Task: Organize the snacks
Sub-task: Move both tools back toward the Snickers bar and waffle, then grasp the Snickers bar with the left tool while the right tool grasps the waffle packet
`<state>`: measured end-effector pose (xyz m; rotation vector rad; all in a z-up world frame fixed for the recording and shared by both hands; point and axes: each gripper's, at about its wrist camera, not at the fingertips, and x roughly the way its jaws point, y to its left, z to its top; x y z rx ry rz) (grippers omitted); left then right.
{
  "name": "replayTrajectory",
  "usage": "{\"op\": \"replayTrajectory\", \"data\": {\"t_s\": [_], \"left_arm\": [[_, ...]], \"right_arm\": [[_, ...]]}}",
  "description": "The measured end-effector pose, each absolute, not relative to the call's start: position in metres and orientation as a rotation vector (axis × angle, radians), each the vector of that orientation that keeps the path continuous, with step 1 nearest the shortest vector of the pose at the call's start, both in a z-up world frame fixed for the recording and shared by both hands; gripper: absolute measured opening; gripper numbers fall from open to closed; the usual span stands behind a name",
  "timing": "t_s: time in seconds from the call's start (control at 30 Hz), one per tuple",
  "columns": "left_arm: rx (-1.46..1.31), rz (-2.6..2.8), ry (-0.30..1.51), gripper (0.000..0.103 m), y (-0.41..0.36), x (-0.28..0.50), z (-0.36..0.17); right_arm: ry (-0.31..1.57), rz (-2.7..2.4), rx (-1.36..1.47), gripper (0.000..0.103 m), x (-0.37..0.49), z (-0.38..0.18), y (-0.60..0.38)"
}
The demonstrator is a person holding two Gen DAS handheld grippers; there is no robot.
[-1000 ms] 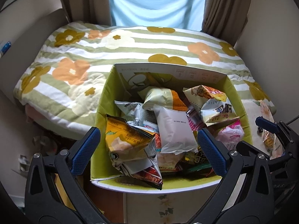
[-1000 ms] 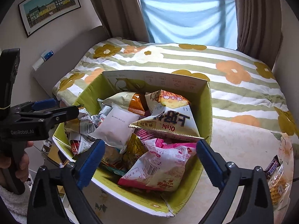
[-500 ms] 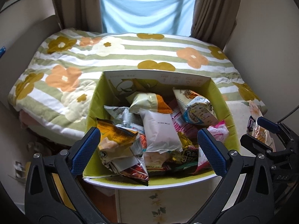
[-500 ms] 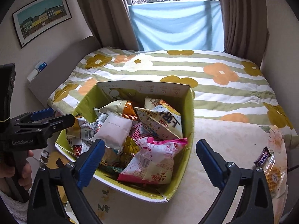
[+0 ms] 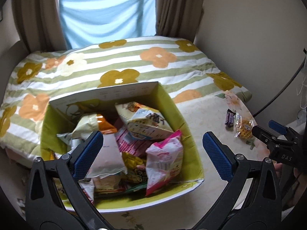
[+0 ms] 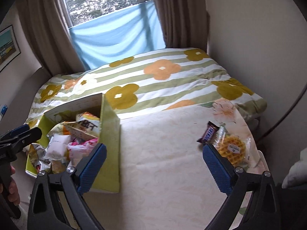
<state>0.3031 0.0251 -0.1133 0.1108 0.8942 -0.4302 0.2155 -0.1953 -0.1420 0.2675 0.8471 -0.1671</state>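
Nearest, left gripper with blue pads spread wide, nothing between them, hovering over the near half of the box. Right gripper likewise wide apart and empty, over bare tablecloth to the right of the box.

Under both, a table draped in a pale cream cloth with a faint pattern and pink flowers toward the far right corner. On the cloth's right side, well apart from the box: a dark chocolate bar and, just beside it on the right, a waffle in clear wrap, partly behind the right gripper's right pad.

On the table's left part, an open cardboard box, green inside and out, pale printed far wall. Heaped full of snack bags: a pink-and-white bag near right, a plain white pouch near left, a cream bag with dark lettering behind, an orange-tipped pale bag far left, yellow and pink packets between. Lower layers too jumbled to name, possibly more small packets.

Beyond the table, a bed with a green-and-white striped cover strewn with orange, mustard and cream flowers. Farther still, a blue cloth hung across the window, brown curtains either side, a framed picture on the left wall.
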Motion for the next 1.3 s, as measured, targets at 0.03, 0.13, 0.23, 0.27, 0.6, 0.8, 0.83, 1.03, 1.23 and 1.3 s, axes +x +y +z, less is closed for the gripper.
{"op": "replayTrajectory", "data": {"t_s": [0.03, 0.13, 0.23, 0.27, 0.6, 0.8, 0.83, 1.03, 1.23, 1.3], "left_arm": [[0.123, -0.443, 0.897, 0.103, 0.014, 0.304, -0.114], [0.159, -0.49, 0.906, 0.103, -0.024, 0.305, -0.115], [0.192, -0.561, 0.93, 0.102, -0.063, 0.308, -0.122], [0.209, -0.574, 0.944, 0.102, -0.077, 0.31, -0.126], [0.314, -0.729, 1.073, 0.102, -0.198, 0.336, -0.185], [0.423, -0.773, 1.145, 0.098, -0.264, 0.349, -0.237], [0.438, -0.779, 1.157, 0.097, -0.273, 0.35, -0.245], [0.512, -0.804, 1.225, 0.089, -0.309, 0.356, -0.287], [0.566, -0.798, 1.252, 0.072, -0.325, 0.36, -0.309], [0.566, -0.814, 1.258, 0.072, -0.329, 0.361, -0.314]], "right_arm": [[0.846, -0.193, 0.283, 0.102, 0.213, -0.145, -0.206], [0.856, -0.255, 0.326, 0.102, 0.204, -0.154, -0.238], [0.884, -0.309, 0.375, 0.102, 0.197, -0.167, -0.264], [0.888, -0.325, 0.405, 0.102, 0.194, -0.172, -0.273], [0.972, -0.416, 0.544, 0.102, 0.188, -0.218, -0.329], [1.023, -0.408, 0.579, 0.102, 0.196, -0.247, -0.347], [1.026, -0.407, 0.59, 0.102, 0.197, -0.252, -0.349], [1.043, -0.407, 0.611, 0.102, 0.205, -0.271, -0.357], [1.052, -0.41, 0.61, 0.102, 0.212, -0.282, -0.361], [1.057, -0.414, 0.61, 0.102, 0.214, -0.285, -0.364]]}}
